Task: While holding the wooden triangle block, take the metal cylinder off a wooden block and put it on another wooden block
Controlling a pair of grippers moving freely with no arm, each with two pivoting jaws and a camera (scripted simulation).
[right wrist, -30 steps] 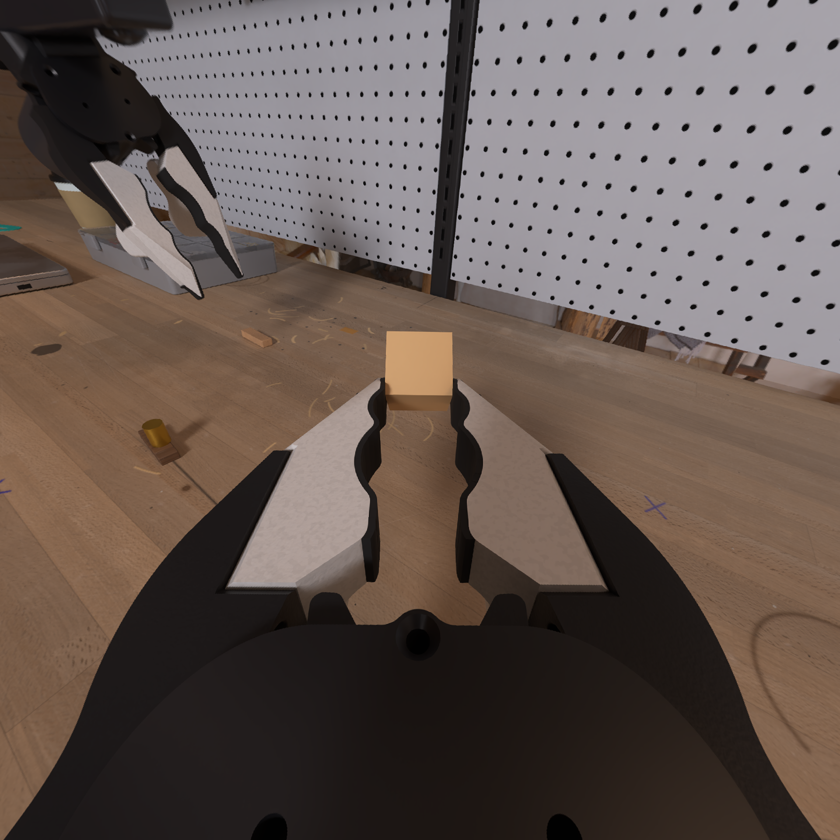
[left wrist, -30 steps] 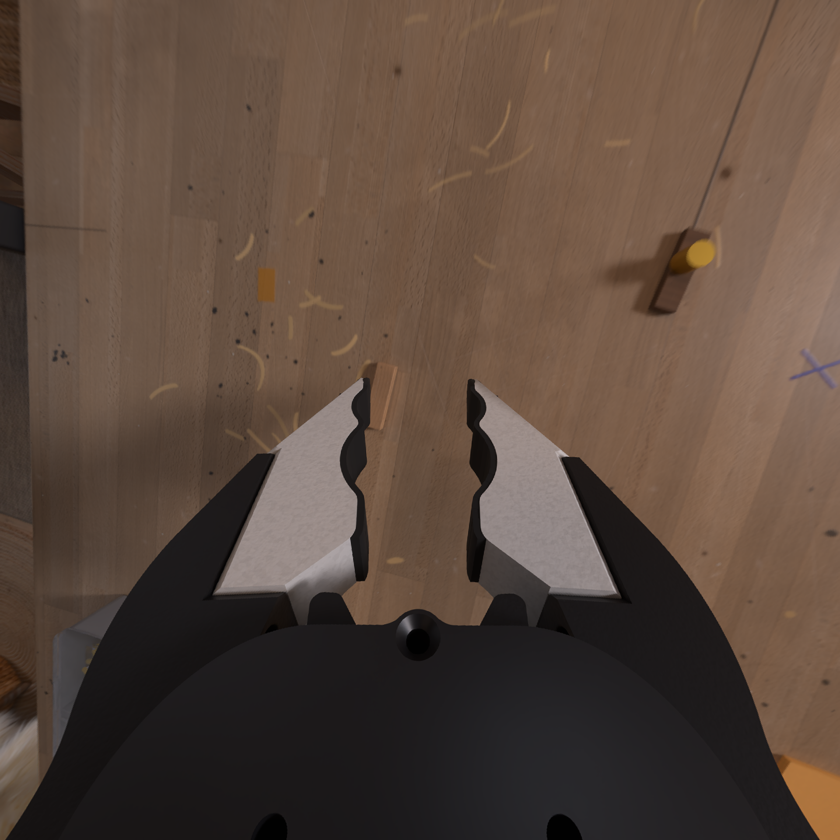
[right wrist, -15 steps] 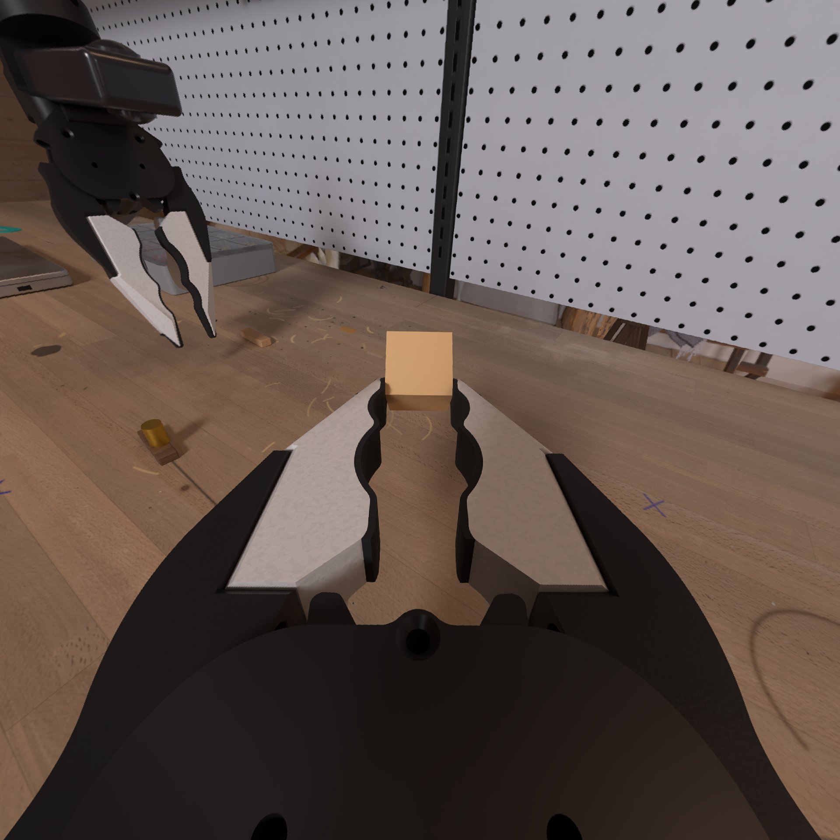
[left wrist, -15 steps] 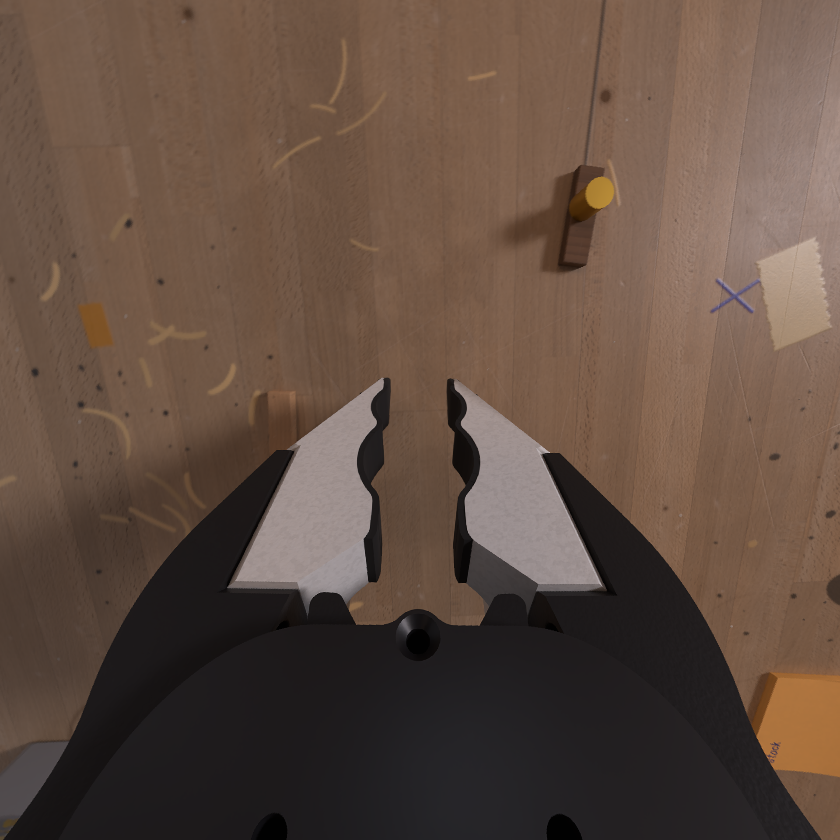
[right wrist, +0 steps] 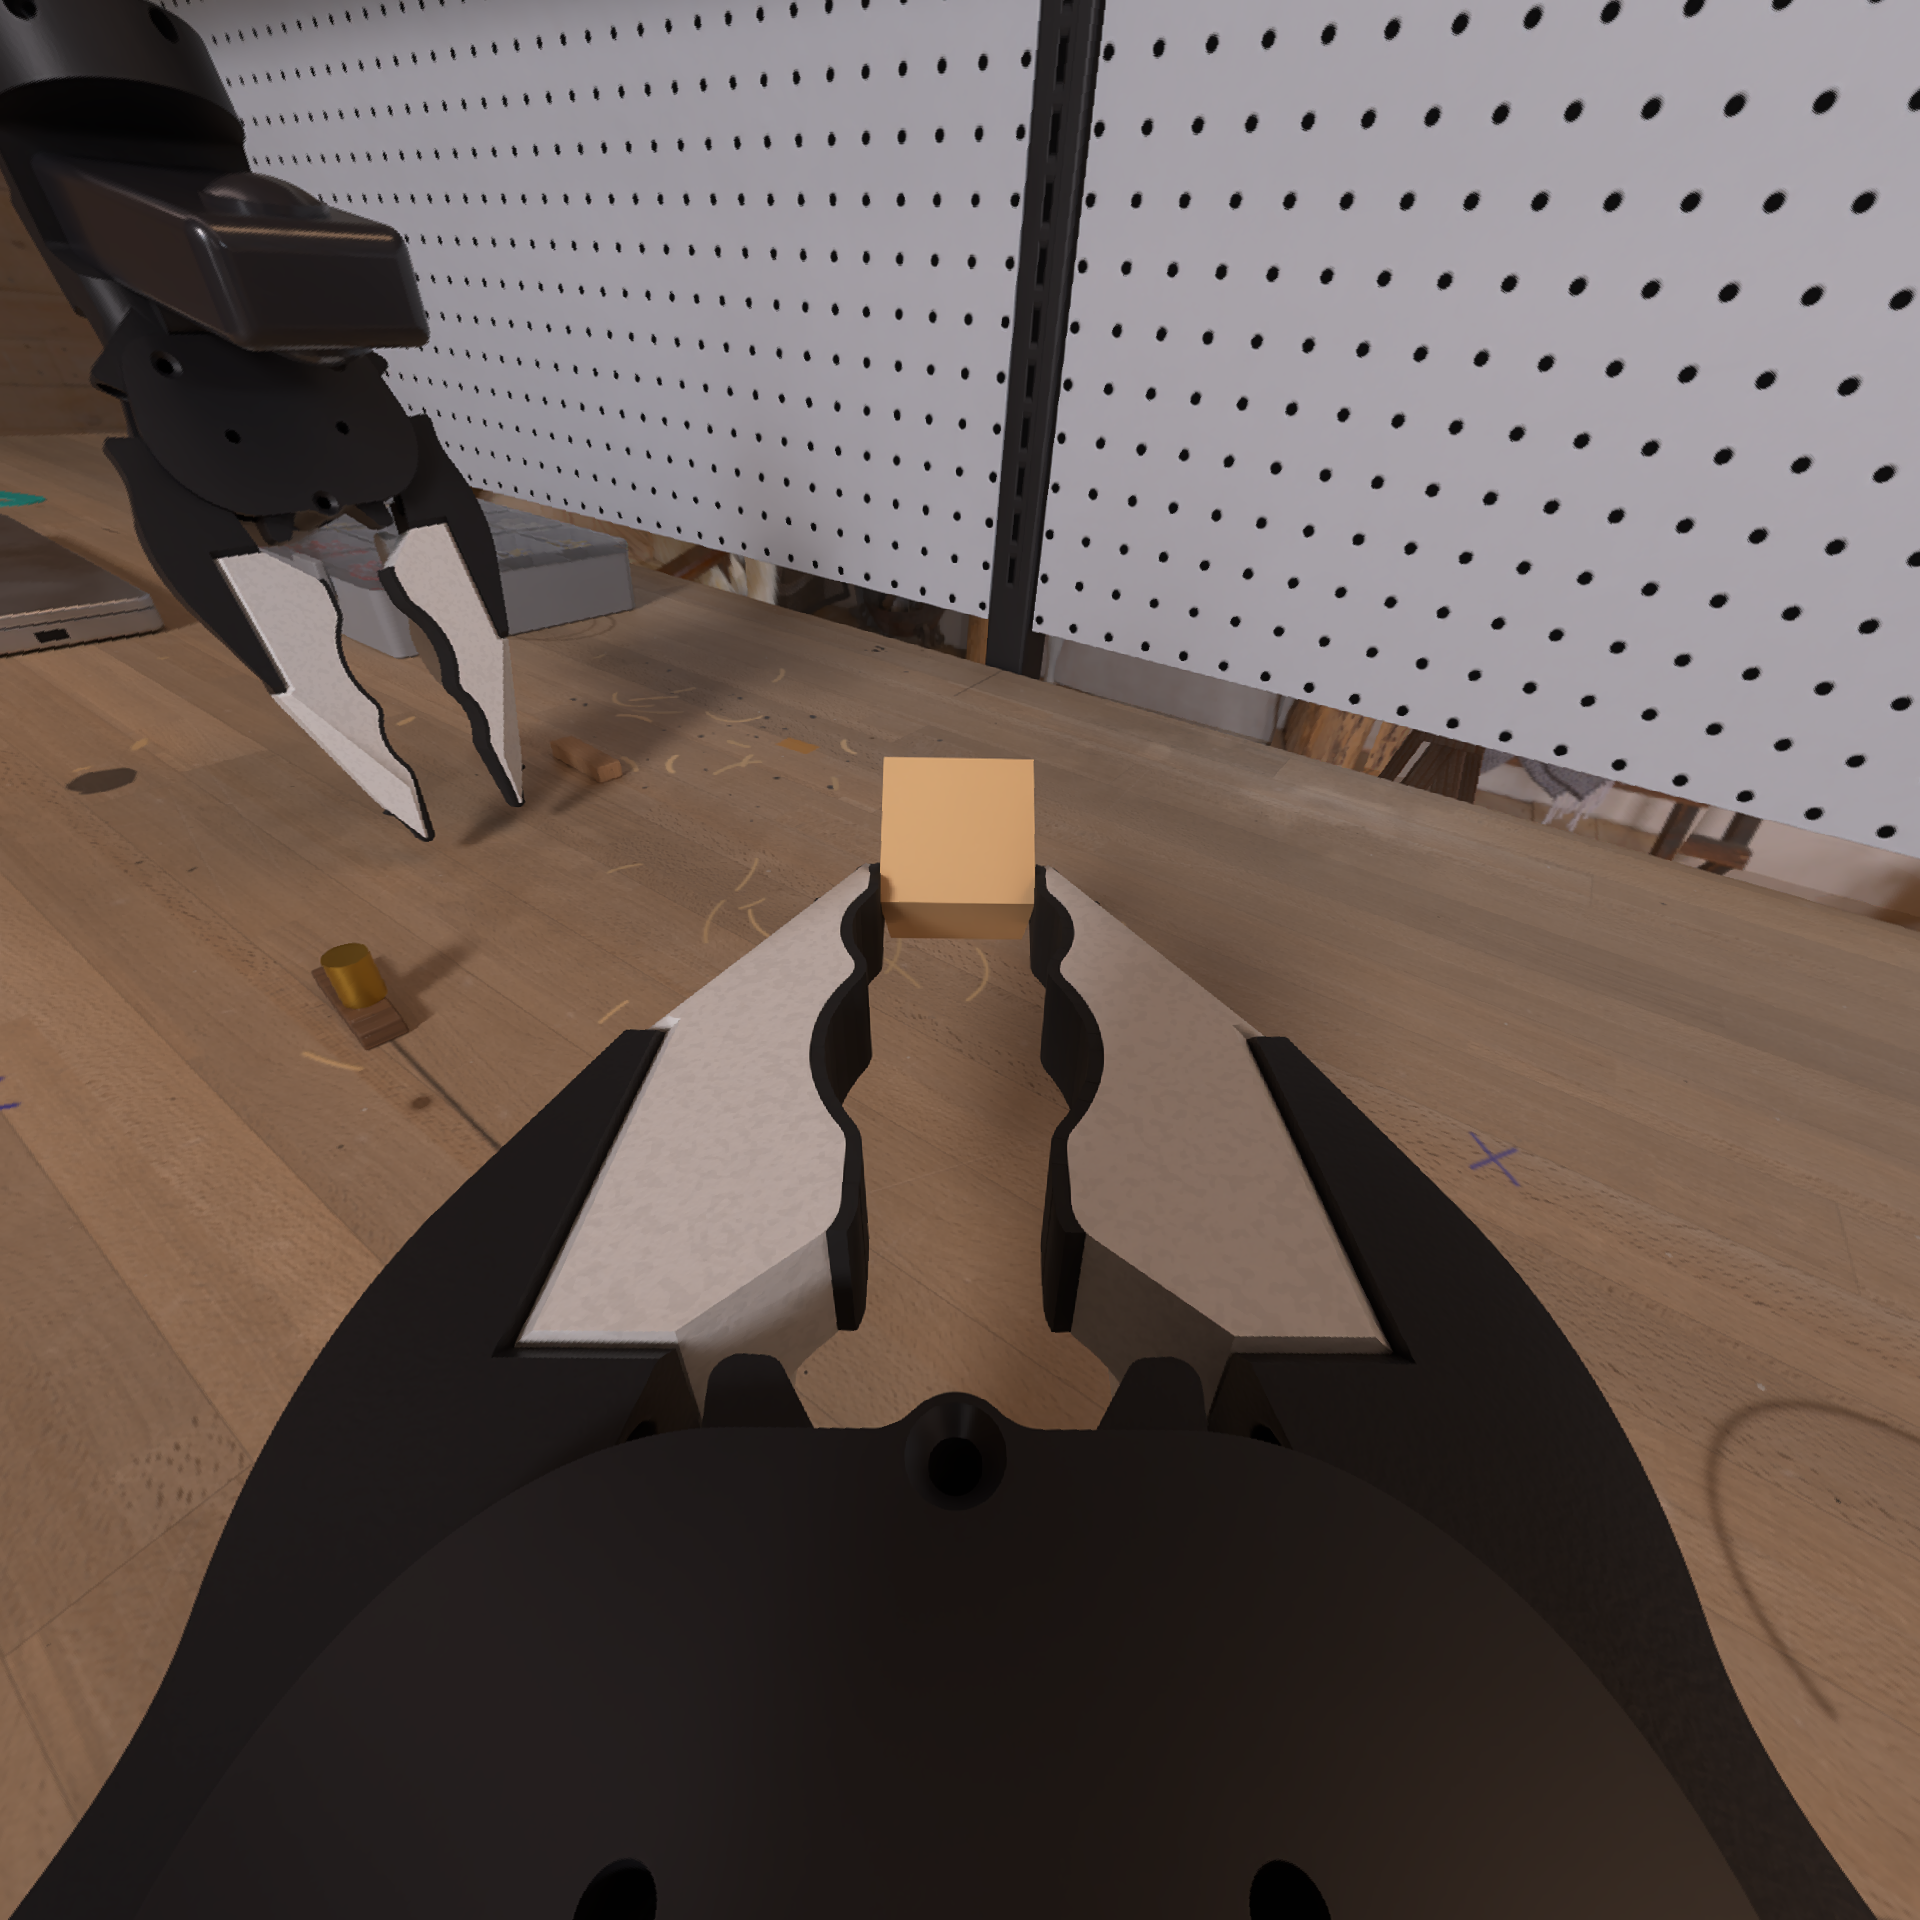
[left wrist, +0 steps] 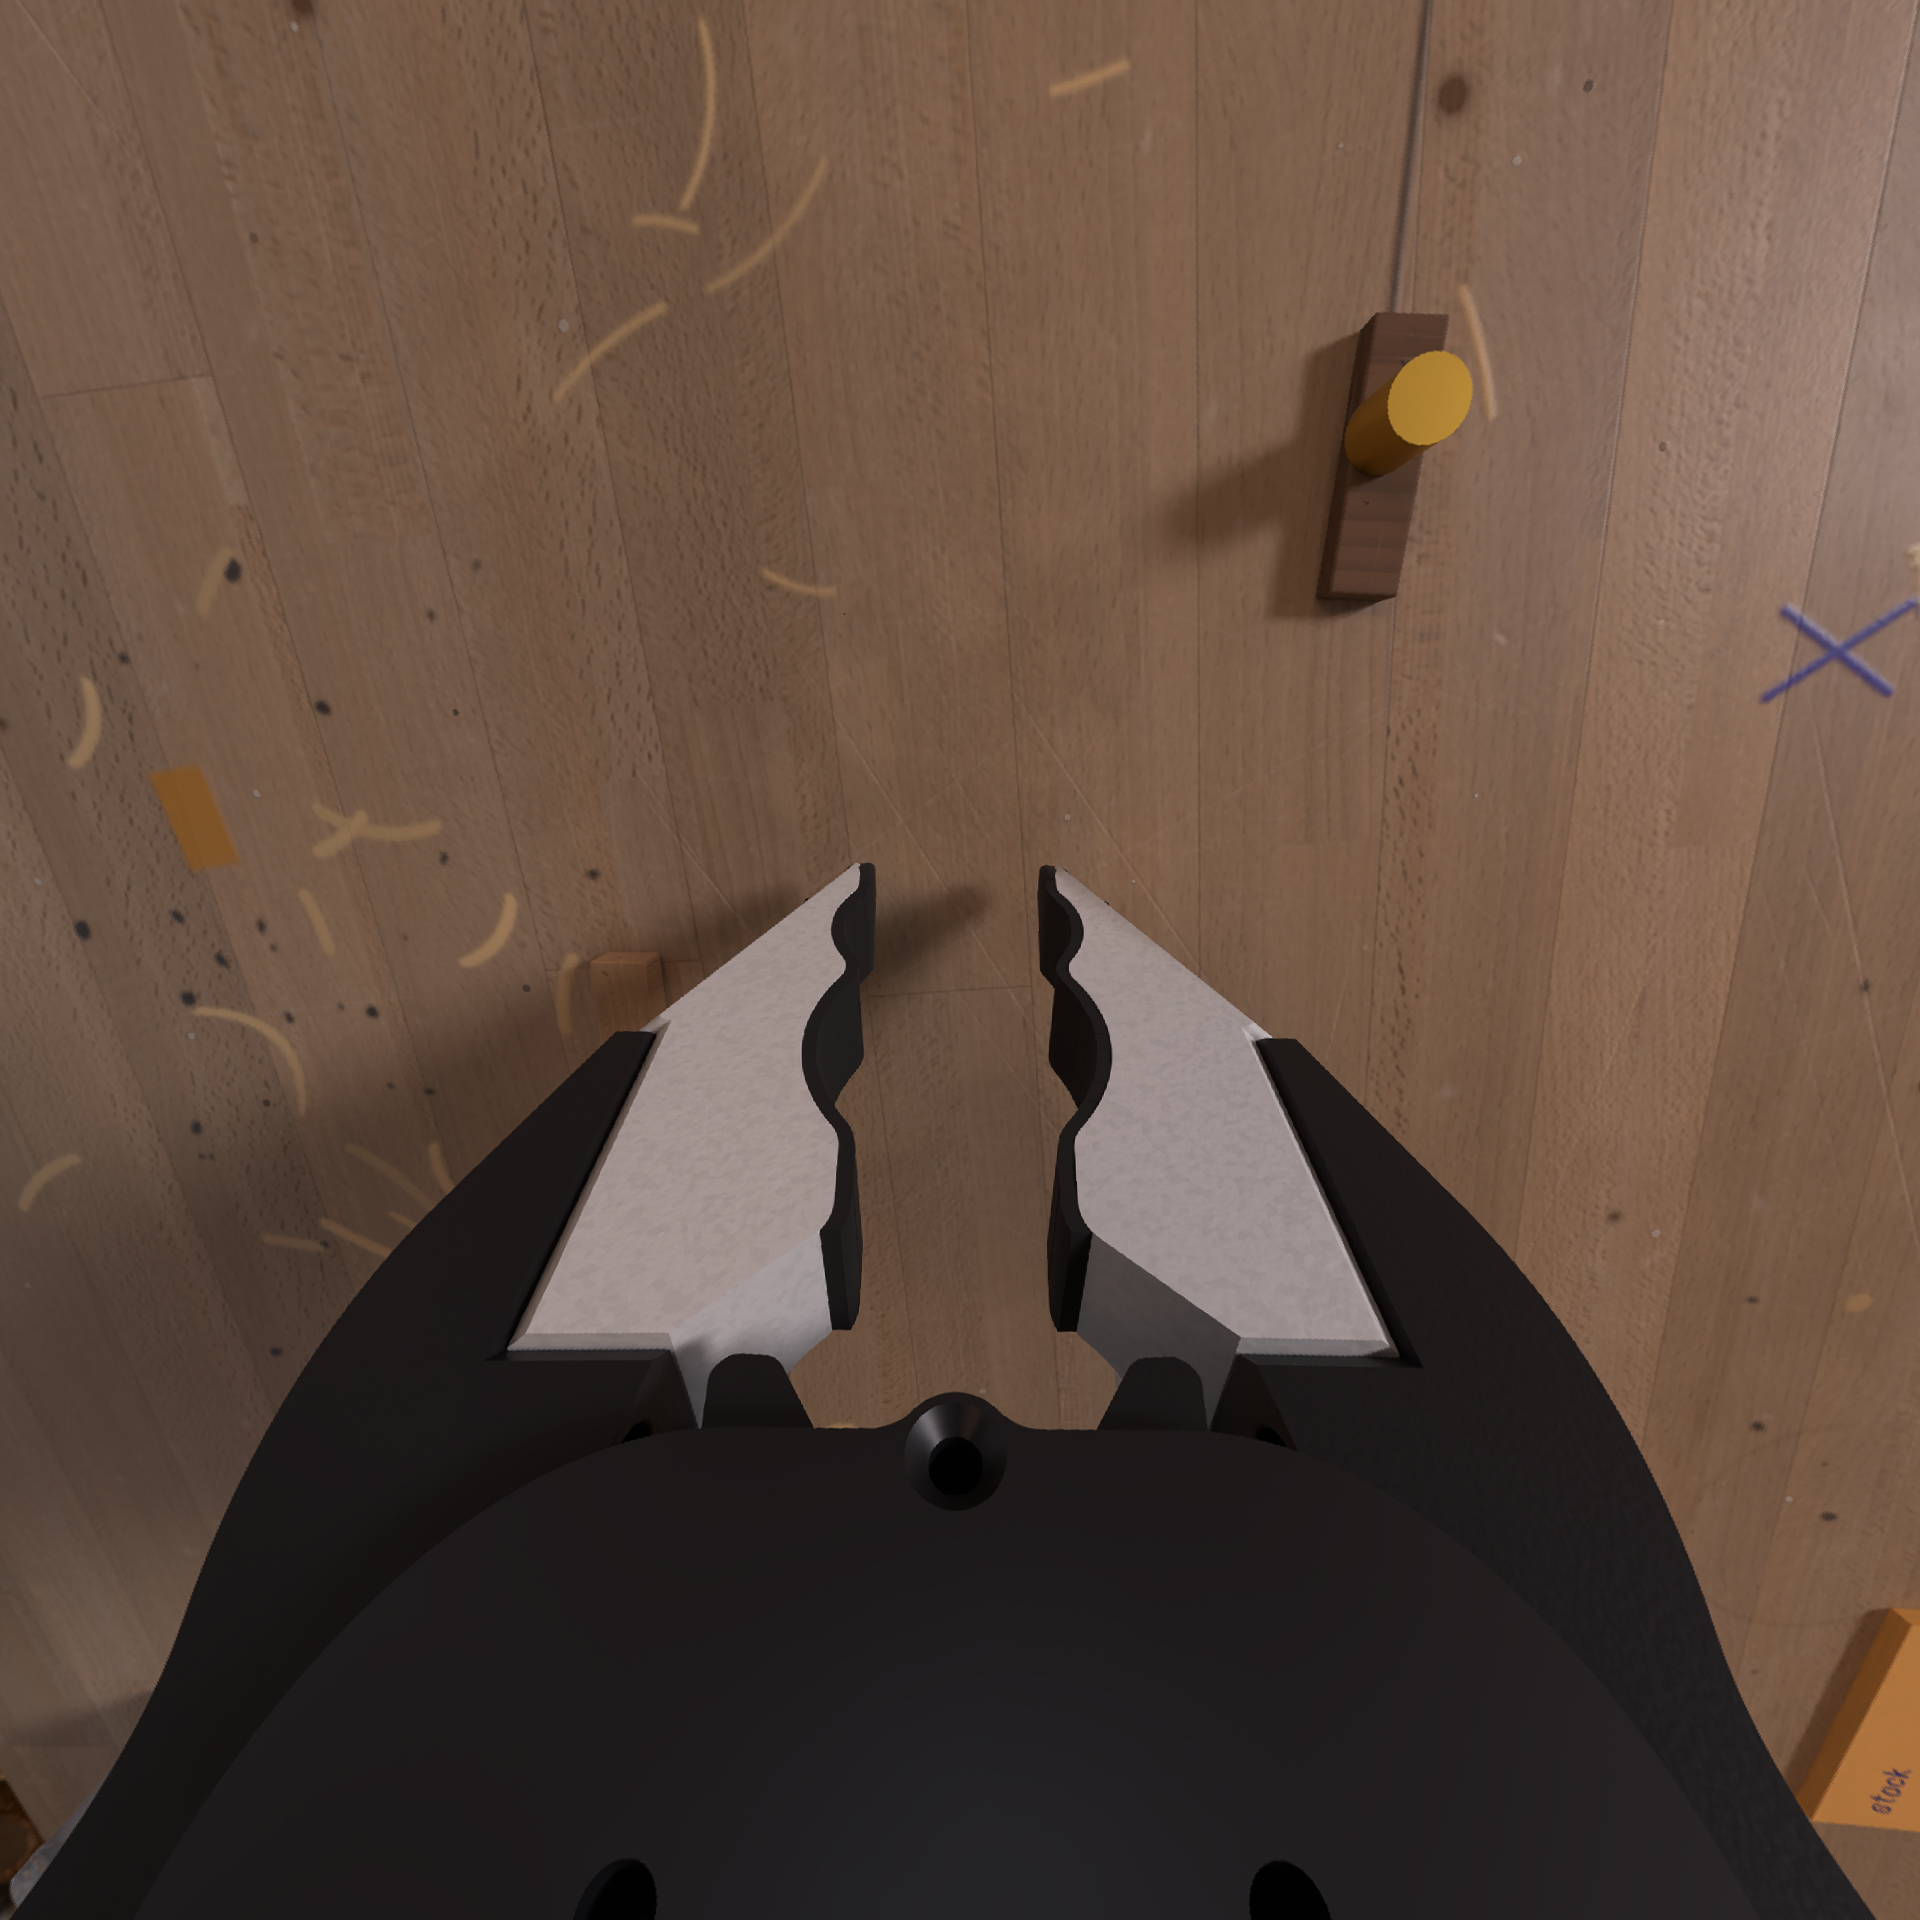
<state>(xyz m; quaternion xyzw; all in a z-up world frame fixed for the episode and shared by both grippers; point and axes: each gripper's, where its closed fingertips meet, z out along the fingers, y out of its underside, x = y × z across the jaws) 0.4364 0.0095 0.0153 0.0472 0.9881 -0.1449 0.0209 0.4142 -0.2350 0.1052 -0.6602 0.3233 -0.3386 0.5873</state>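
Metal cylinder (left wrist: 1408,411) stands upright on dark wooden block (left wrist: 1369,520), mid-counter, well apart from the pegboard (right wrist: 1455,364) edge. Left gripper (left wrist: 956,878) hovers nearby, jaws parted, empty. Right gripper (right wrist: 956,883) clamps wooden triangle block (right wrist: 957,842) at fingertips

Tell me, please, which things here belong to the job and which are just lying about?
For the job: brass cylinder, dark block under it, pale block in the right fingers, small light block.
Lying about: shavings, grey tray, orange box.

Cylinder (left wrist: 1408,412) on block (left wrist: 1374,457), ahead-right of left gripper (left wrist: 956,883).
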